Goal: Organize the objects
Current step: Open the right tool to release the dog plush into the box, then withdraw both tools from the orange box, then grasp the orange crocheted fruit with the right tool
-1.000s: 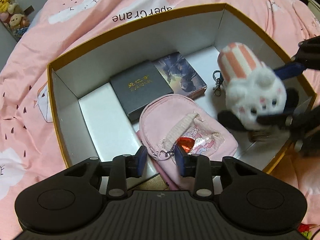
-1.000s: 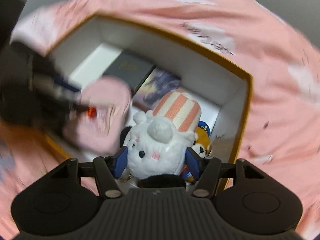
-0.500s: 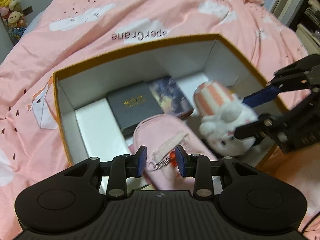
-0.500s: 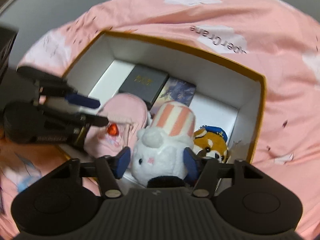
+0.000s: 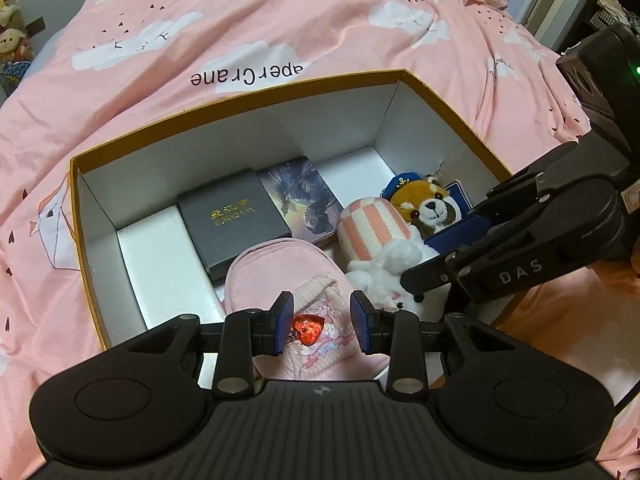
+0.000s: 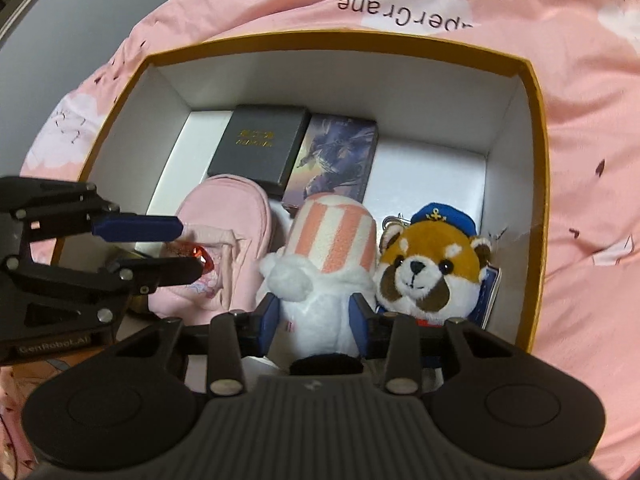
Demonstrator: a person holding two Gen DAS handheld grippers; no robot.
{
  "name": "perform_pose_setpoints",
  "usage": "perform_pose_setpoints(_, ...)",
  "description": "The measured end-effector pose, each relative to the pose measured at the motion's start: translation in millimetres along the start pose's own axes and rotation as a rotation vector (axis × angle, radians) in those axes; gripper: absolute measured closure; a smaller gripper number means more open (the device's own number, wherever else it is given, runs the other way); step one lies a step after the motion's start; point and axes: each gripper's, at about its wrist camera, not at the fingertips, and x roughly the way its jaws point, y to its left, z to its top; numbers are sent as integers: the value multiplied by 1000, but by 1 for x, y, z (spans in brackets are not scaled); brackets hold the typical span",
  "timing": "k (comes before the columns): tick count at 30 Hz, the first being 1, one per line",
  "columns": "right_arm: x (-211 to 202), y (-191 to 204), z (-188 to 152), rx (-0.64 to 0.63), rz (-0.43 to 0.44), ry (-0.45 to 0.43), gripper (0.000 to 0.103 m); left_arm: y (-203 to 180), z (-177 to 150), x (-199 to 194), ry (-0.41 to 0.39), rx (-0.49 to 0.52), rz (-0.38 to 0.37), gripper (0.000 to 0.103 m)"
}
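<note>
An open cardboard box (image 5: 248, 92) (image 6: 536, 128) lies on a pink bedspread. Inside are a dark grey case (image 5: 234, 222) (image 6: 260, 142), a purple picture box (image 5: 300, 196) (image 6: 336, 160), a pink mini backpack (image 5: 280, 268) (image 6: 224, 208) and a red panda plush (image 5: 426, 208) (image 6: 428, 272). My right gripper (image 6: 314, 322) (image 5: 436, 260) is shut on a white plush with a striped hat (image 6: 332, 248) (image 5: 374, 236), set in the box beside the panda. My left gripper (image 5: 322, 324) (image 6: 180, 248) is open over the backpack, with its red heart charm (image 5: 307, 326) (image 6: 198, 256) between the pads.
The pink bedspread (image 5: 280, 20) (image 6: 580, 40) with white clouds surrounds the box. Soft toys (image 5: 10, 36) sit at the far left edge. Dark furniture (image 5: 616, 0) stands at the far right. The box floor shows white at its left end (image 5: 160, 264).
My right gripper lowered the white plush into the box beside the panda. My left gripper opened a little and drew back over the backpack.
</note>
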Motion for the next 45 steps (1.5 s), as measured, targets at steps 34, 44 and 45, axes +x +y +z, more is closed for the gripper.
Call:
perform_pose_setpoints(34, -117, 73, -197, -142, -177, -533, 12, -97, -115, -102, -271, -35, 52, 37)
perform_pose_setpoints(44, -101, 91, -280, -40, -225, -484, 10, -125, -182, -79, -222, -103, 92, 36)
perform_pose_setpoints(45, -99, 94, -285, -48, -240, -486, 11, -127, -188, -76, -217, -102, 101, 36)
